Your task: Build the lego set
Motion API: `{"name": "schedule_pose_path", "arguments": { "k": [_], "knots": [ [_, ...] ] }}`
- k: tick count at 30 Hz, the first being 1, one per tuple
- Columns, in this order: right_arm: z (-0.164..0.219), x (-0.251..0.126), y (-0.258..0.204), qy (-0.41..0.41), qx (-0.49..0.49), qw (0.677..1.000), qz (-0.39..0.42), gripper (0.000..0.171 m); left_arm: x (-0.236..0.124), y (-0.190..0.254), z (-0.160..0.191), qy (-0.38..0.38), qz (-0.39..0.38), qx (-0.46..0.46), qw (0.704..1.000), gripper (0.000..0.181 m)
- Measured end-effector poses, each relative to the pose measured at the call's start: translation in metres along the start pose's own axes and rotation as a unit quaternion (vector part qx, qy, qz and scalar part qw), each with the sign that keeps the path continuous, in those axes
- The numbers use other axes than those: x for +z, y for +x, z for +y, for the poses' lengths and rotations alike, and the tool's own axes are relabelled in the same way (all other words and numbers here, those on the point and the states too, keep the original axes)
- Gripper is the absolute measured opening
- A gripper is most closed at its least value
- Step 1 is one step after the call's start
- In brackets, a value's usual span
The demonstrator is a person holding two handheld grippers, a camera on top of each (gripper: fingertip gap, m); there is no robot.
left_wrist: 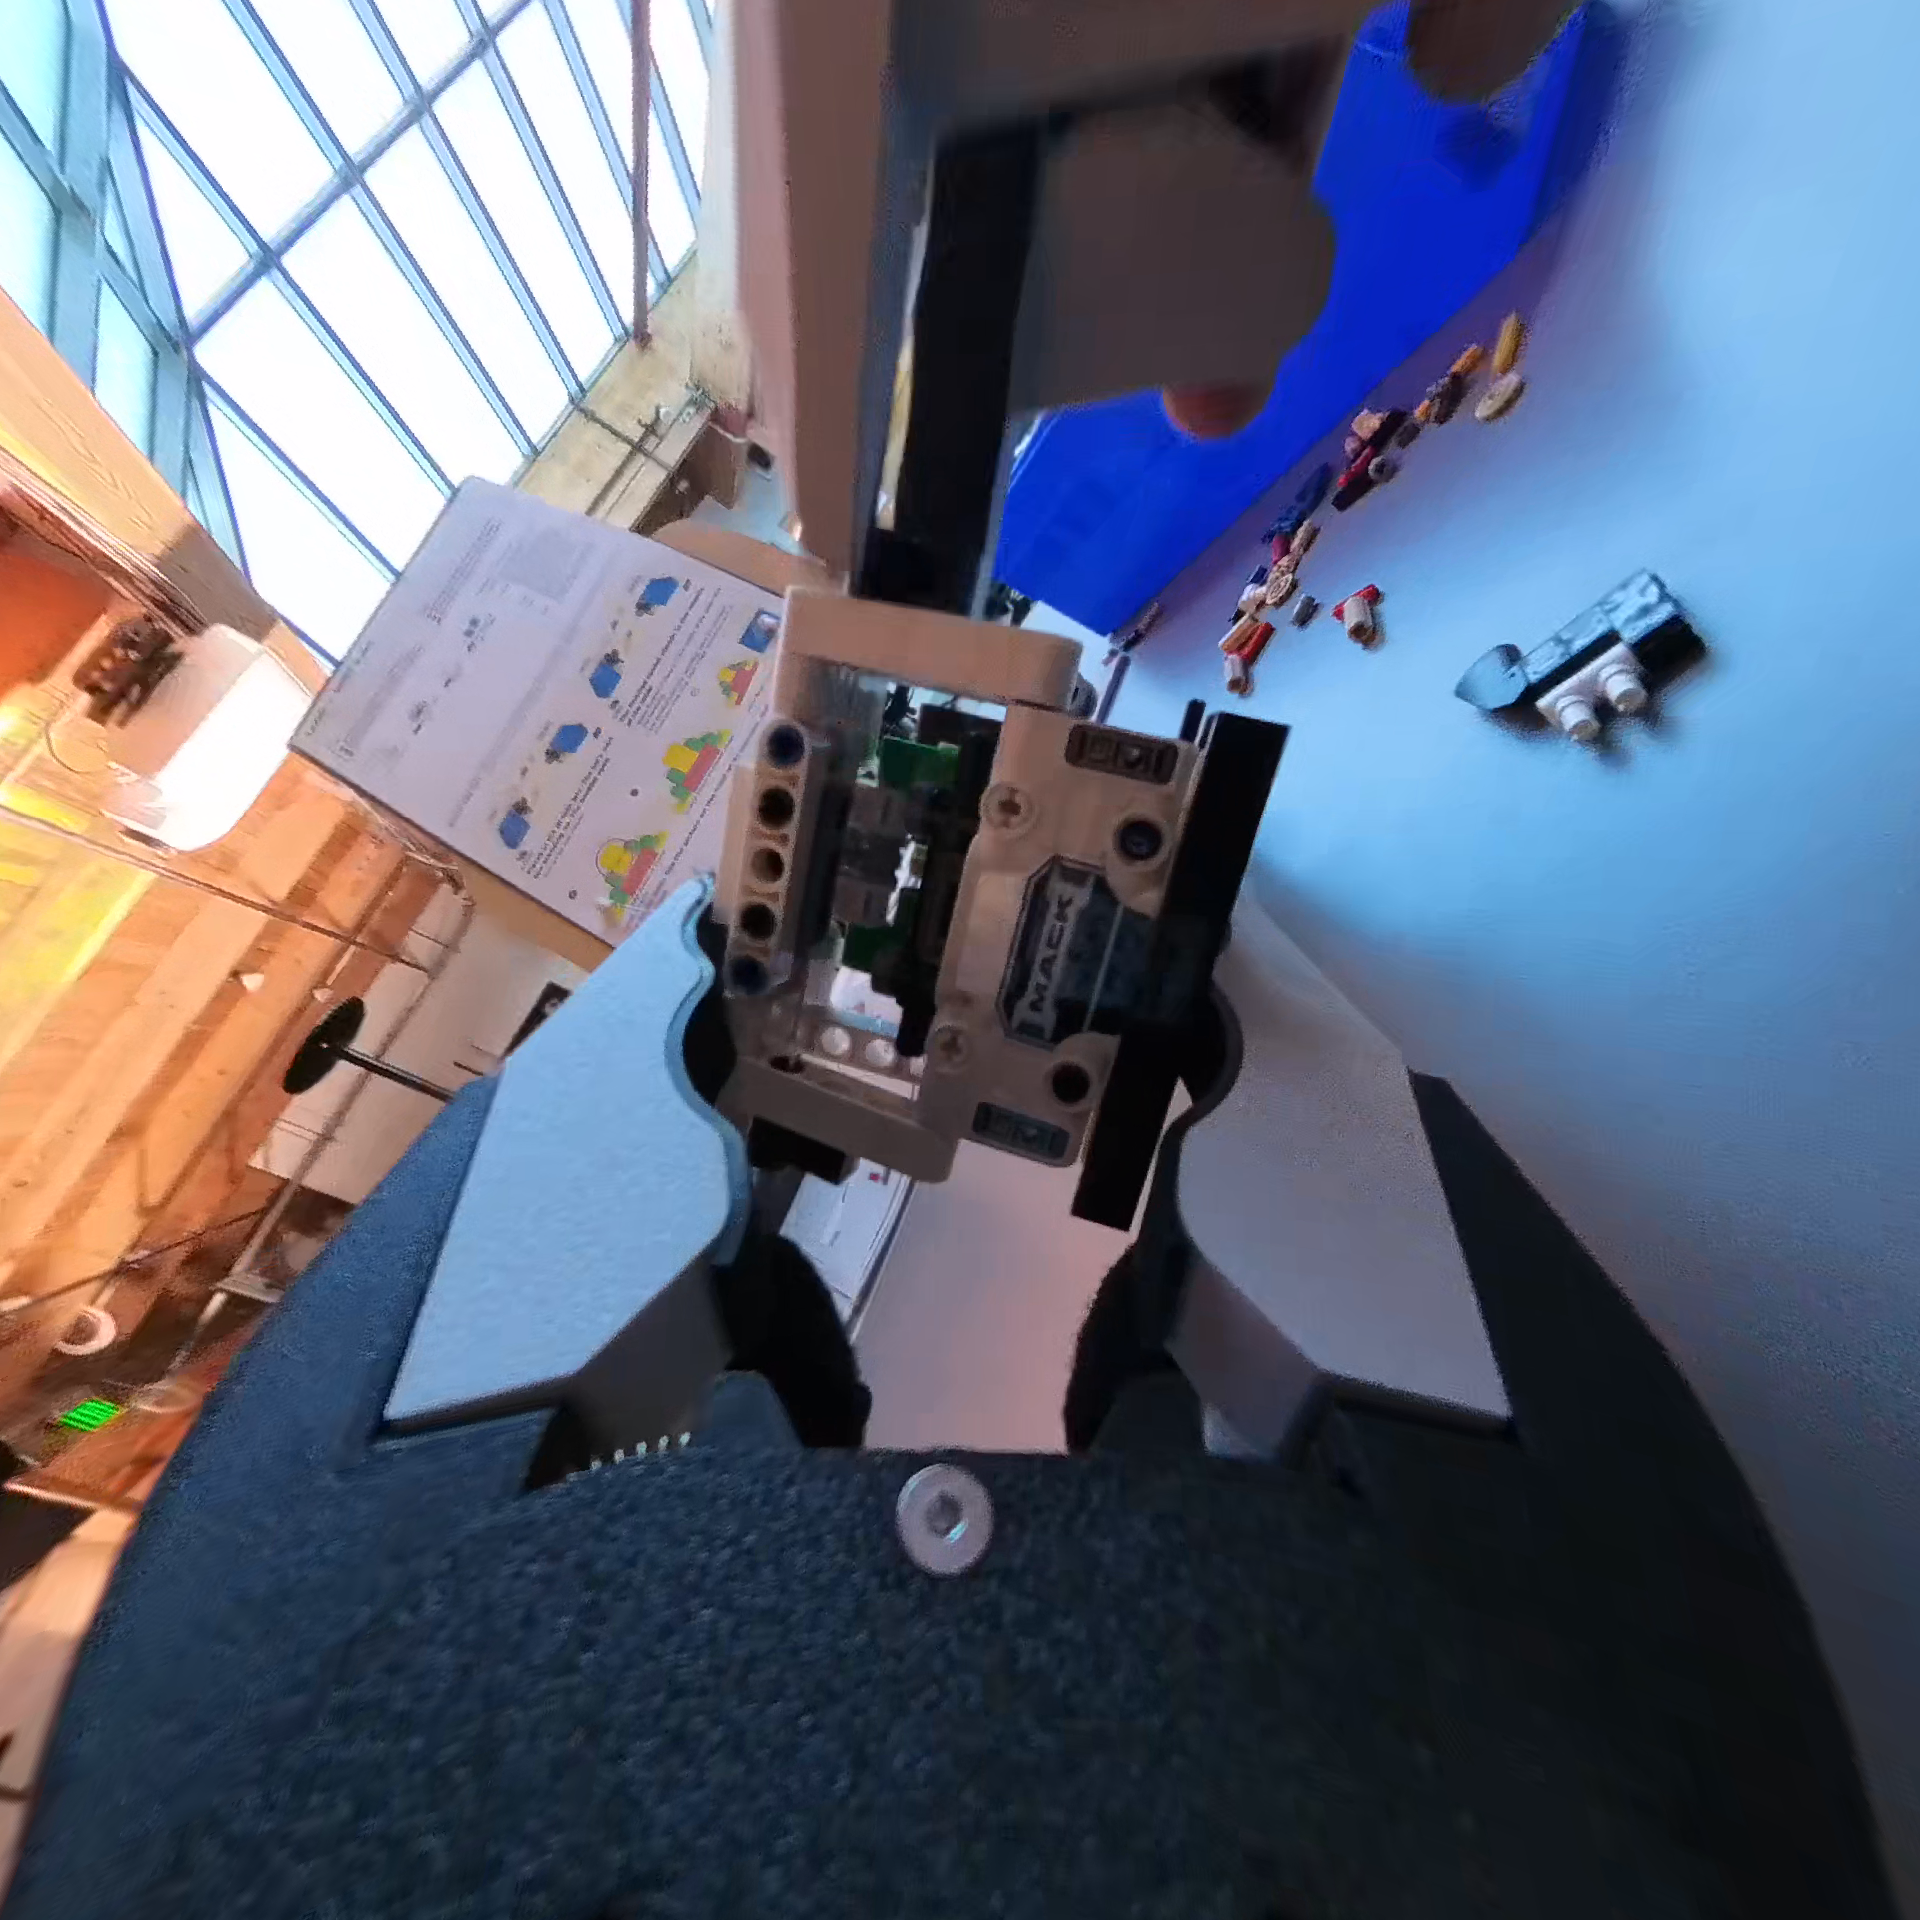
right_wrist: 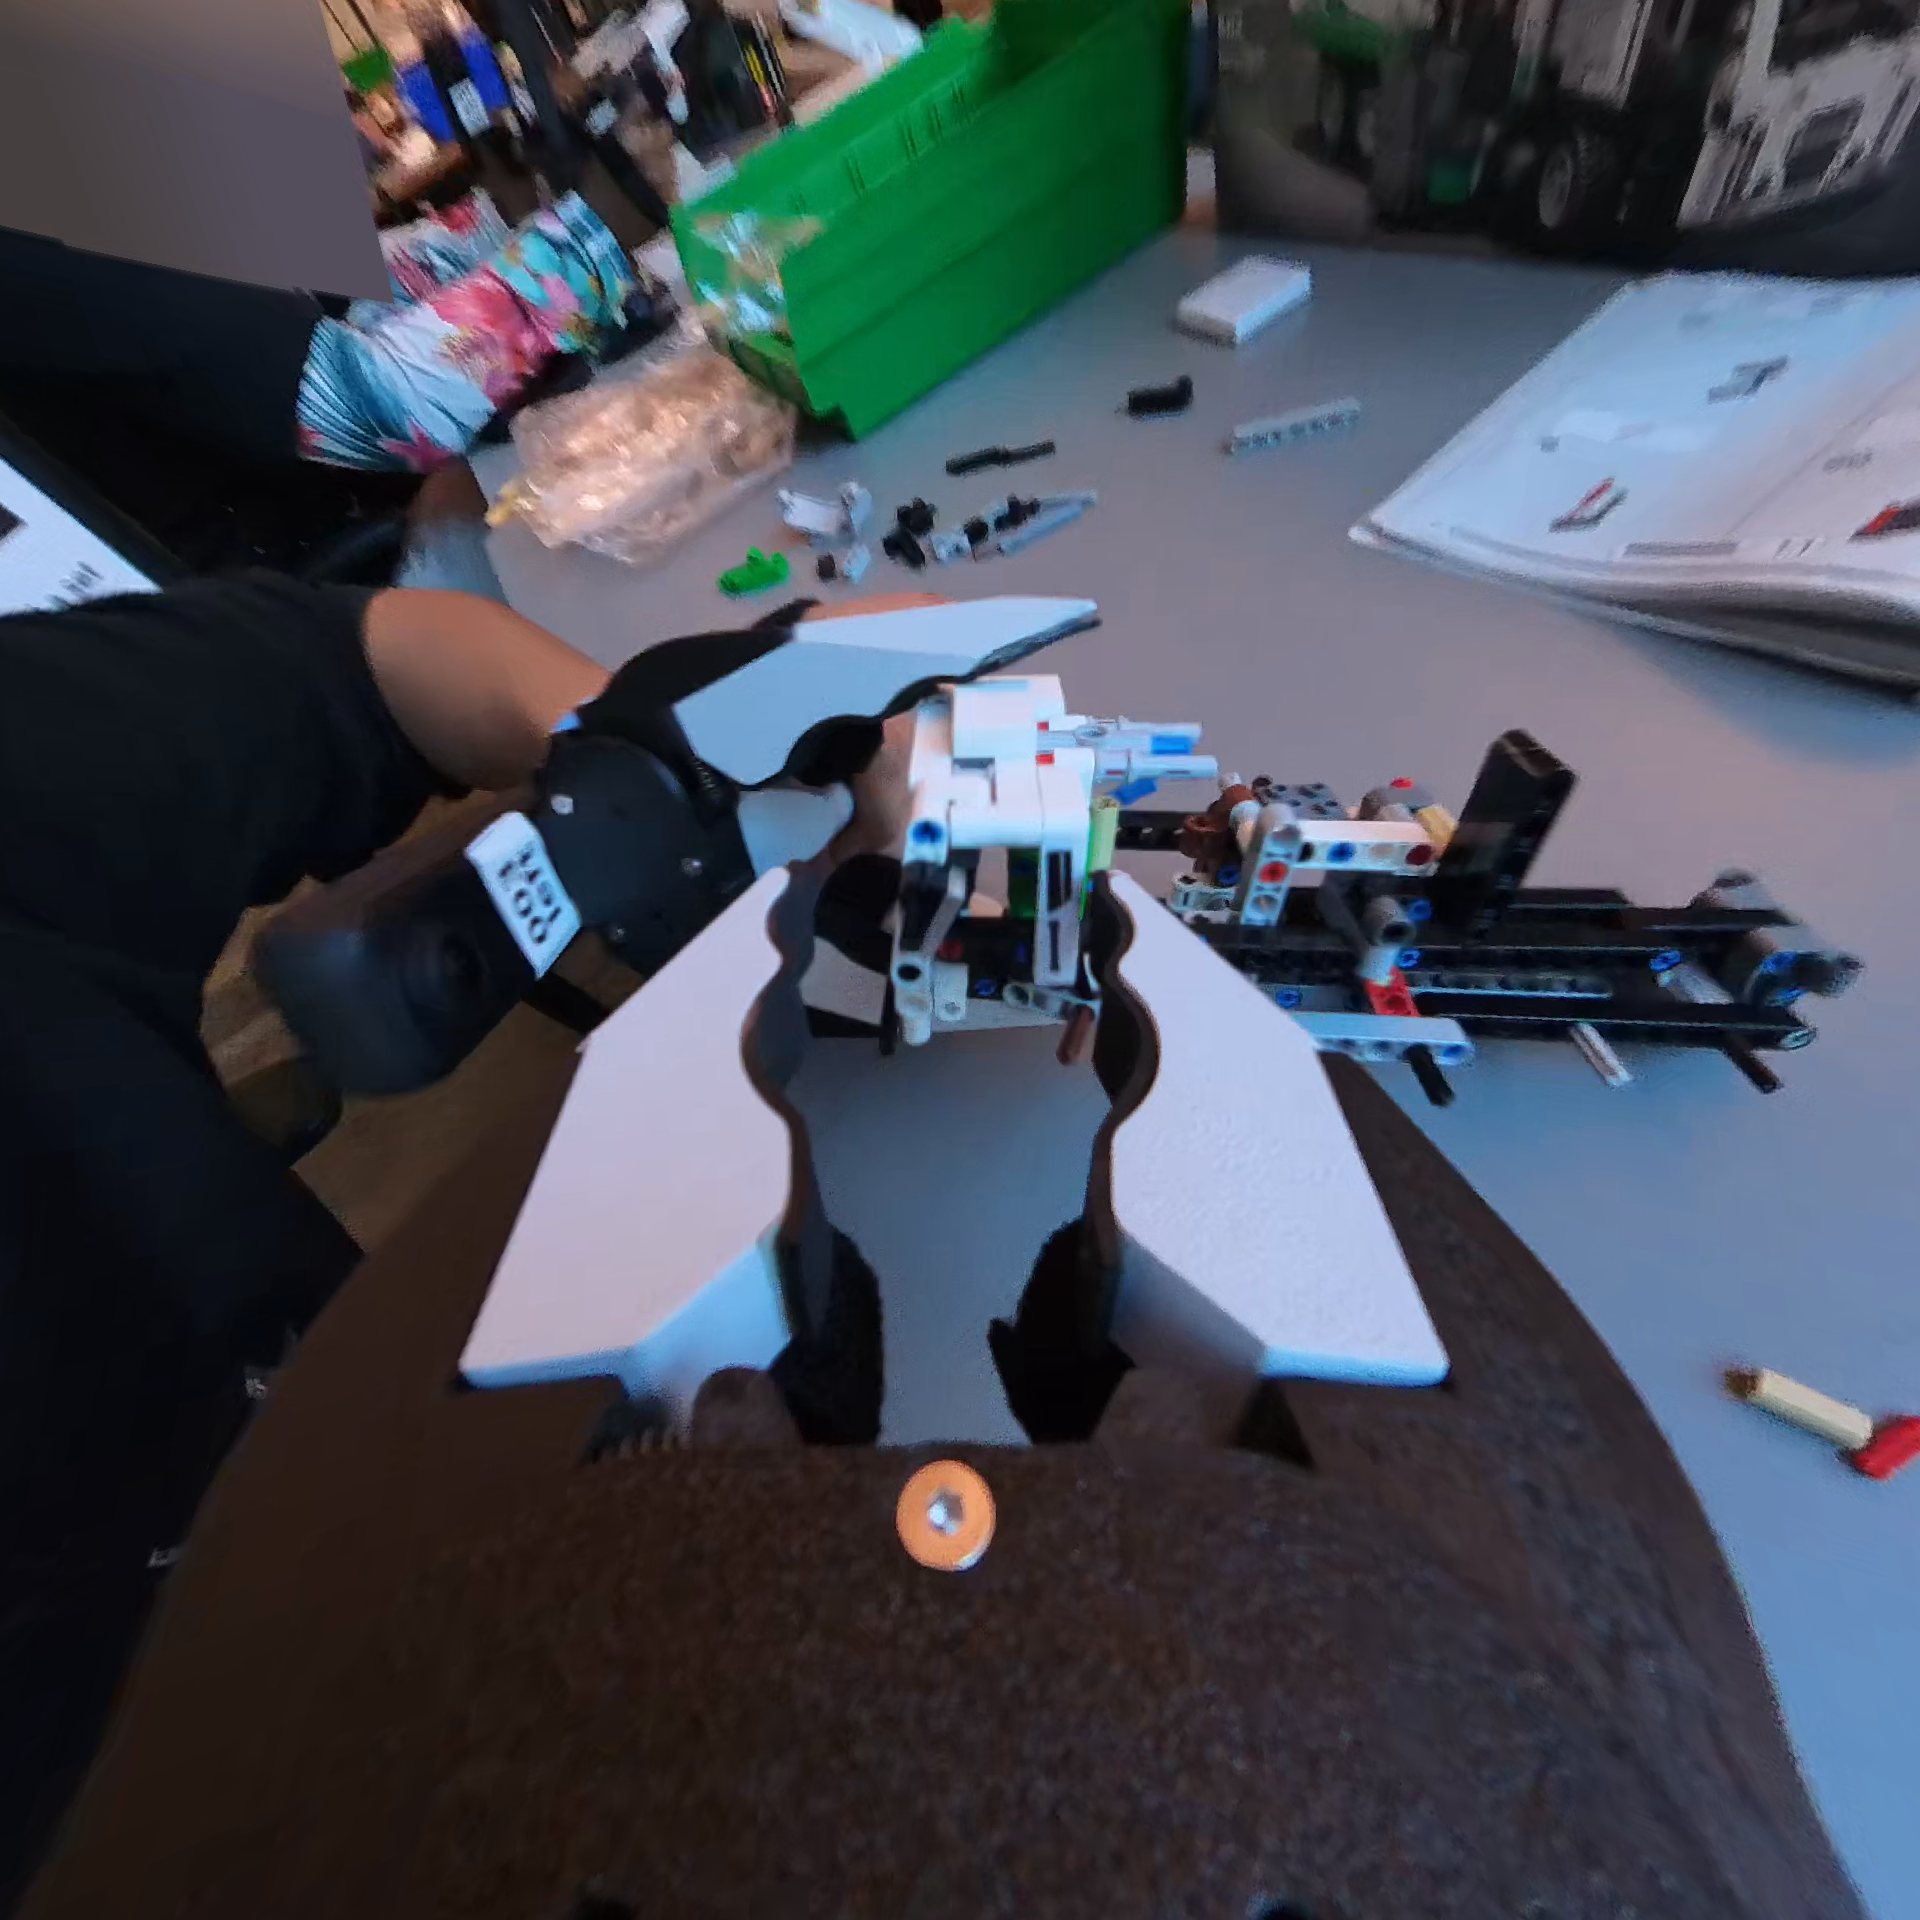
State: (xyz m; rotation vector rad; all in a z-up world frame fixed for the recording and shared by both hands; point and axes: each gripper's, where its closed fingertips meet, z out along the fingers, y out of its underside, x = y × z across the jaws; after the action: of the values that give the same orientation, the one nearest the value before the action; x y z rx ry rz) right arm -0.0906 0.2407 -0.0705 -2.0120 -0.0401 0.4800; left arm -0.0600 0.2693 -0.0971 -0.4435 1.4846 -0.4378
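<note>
- Two tongs are in my hands. My left gripper [left_wrist: 961,997] is clamped on the white cab piece [left_wrist: 935,914], one finger on each side of it, and holds it up above the grey table [left_wrist: 1662,1039].
- My right gripper [right_wrist: 945,914] has its fingers apart. The same cab piece [right_wrist: 997,831] stands just in front of its tips; whether they touch it, I cannot tell.
- Beyond my right gripper and to its right, the long black chassis [right_wrist: 1507,935] lies on the table [right_wrist: 1351,1299], joined to the cab.
- Far ahead of it stands a green bin [right_wrist: 935,208], with an open instruction booklet [right_wrist: 1683,457] further right.
- Small loose pieces [right_wrist: 935,520] lie between the bin and my tongs.
</note>
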Motion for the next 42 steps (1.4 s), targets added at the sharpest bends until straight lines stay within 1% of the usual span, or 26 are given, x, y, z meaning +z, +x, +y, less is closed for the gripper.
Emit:
{"name": "schedule_pose_path", "arguments": {
  "k": [2, 3, 4, 5, 6, 7, 8, 9, 11, 13, 15, 16, 18, 20, 24, 27, 28, 29, 31, 32, 33, 35, 36, 37, 40, 42],
  "knots": [
    [-0.008, -0.021, 0.0, 0.038, -0.014, 0.999, 0.0, 0.052, -0.003, -0.006, 0.005, 0.001, 0.0, -0.023, 1.0, 0.085],
    [-0.007, -0.033, 0.005, 0.051, -0.03, 0.998, 0.012, 0.049, -0.004, -0.009, 0.008, 0.001, 0.001, -0.037, 0.999, 0.085],
    [-0.001, -0.043, 0.016, 0.055, -0.054, 0.996, 0.043, 0.045, -0.005, -0.011, 0.012, 0.002, 0.004, -0.052, 0.999, 0.085],
    [0.014, -0.051, 0.033, 0.042, -0.077, 0.992, 0.09, 0.043, -0.006, -0.013, 0.014, 0.005, 0.007, -0.058, 0.998, 0.085],
    [0.037, -0.056, 0.05, 0.006, -0.088, 0.987, 0.134, 0.038, -0.006, -0.014, 0.016, 0.005, 0.009, -0.062, 0.998, 0.086],
    [0.063, -0.057, 0.064, -0.035, -0.08, 0.984, 0.159, 0.034, -0.006, -0.015, 0.017, 0.004, 0.011, -0.07, 0.997, 0.086],
    [0.083, -0.055, 0.07, -0.064, -0.063, 0.983, 0.159, 0.032, -0.005, -0.015, 0.017, 0.005, 0.015, -0.079, 0.997, 0.086],
    [0.096, -0.05, 0.071, -0.075, -0.037, 0.986, 0.142, 0.033, -0.004, -0.015, 0.017, 0.008, 0.02, -0.084, 0.996, 0.085],
    [0.104, -0.045, 0.072, -0.075, 0.009, 0.991, 0.109, 0.033, -0.004, -0.012, 0.018, 0.019, 0.027, -0.081, 0.996, 0.085],
    [0.11, -0.045, 0.083, -0.096, 0.028, 0.989, 0.105, 0.035, -0.002, -0.008, 0.022, 0.01, 0.027, -0.066, 0.997, 0.085],
    [0.114, -0.041, 0.082, -0.127, 0.032, 0.988, 0.084, 0.04, -0.001, -0.006, 0.023, 0.004, 0.026, -0.055, 0.998, 0.085],
    [0.112, -0.039, 0.082, -0.134, 0.022, 0.987, 0.087, 0.04, -0.002, -0.005, 0.023, 0.005, 0.025, -0.052, 0.998, 0.085],
    [0.112, -0.034, 0.083, -0.146, -0.004, 0.984, 0.107, 0.033, -0.001, -0.005, 0.022, 0.004, 0.025, -0.052, 0.998, 0.085],
    [0.117, -0.029, 0.079, -0.166, -0.003, 0.981, 0.105, 0.031, -0.001, -0.006, 0.023, 0.002, 0.025, -0.057, 0.998, 0.085],
    [0.12, -0.02, 0.057, -0.164, 0.0, 0.984, 0.073, 0.03, 0.0, -0.007, 0.027, -0.006, 0.028, -0.069, 0.997, 0.085],
    [0.128, -0.014, 0.028, -0.164, -0.011, 0.986, 0.039, 0.03, 0.001, -0.007, 0.029, -0.011, 0.031, -0.077, 0.997, 0.085],
    [0.13, -0.013, 0.02, -0.161, -0.018, 0.986, 0.035, 0.03, 0.001, -0.007, 0.029, -0.011, 0.032, -0.078, 0.996, 0.085],
    [0.13, -0.013, 0.017, -0.153, -0.027, 0.987, 0.048, 0.031, 0.001, -0.007, 0.029, -0.011, 0.032, -0.077, 0.996, 0.085],
    [0.123, -0.018, 0.017, -0.128, -0.047, 0.987, 0.086, 0.036, 0.001, -0.007, 0.029, -0.011, 0.032, -0.076, 0.997, 0.086],
    [0.119, -0.018, 0.016, -0.107, -0.051, 0.988, 0.099, 0.042, 0.001, -0.007, 0.028, -0.011, 0.032, -0.074, 0.997, 0.085],
    [0.115, -0.018, 0.013, -0.088, -0.054, 0.989, 0.106, 0.05, 0.0, -0.007, 0.028, -0.01, 0.033, -0.073, 0.997, 0.085],
    [0.112, -0.014, 0.007, -0.059, -0.064, 0.992, 0.094, 0.053, 0.0, -0.006, 0.027, -0.008, 0.034, -0.073, 0.997, 0.085],
    [0.112, -0.013, 0.008, -0.058, -0.071, 0.992, 0.087, 0.06, -0.001, -0.006, 0.026, -0.007, 0.035, -0.074, 0.997, 0.085],
    [0.112, -0.012, 0.009, -0.067, -0.079, 0.992, 0.078, 0.062, -0.001, -0.006, 0.025, -0.006, 0.035, -0.073, 0.997, 0.085],
    [0.118, -0.007, 0.025, -0.104, -0.112, 0.986, 0.069, 0.06, -0.001, -0.006, 0.025, -0.006, 0.035, -0.071, 0.997, 0.085],
    [0.121, -0.001, 0.025, -0.132, -0.114, 0.984, 0.037, 0.059, -0.001, -0.006, 0.025, -0.006, 0.034, -0.073, 0.997, 0.085]
  ]
}}
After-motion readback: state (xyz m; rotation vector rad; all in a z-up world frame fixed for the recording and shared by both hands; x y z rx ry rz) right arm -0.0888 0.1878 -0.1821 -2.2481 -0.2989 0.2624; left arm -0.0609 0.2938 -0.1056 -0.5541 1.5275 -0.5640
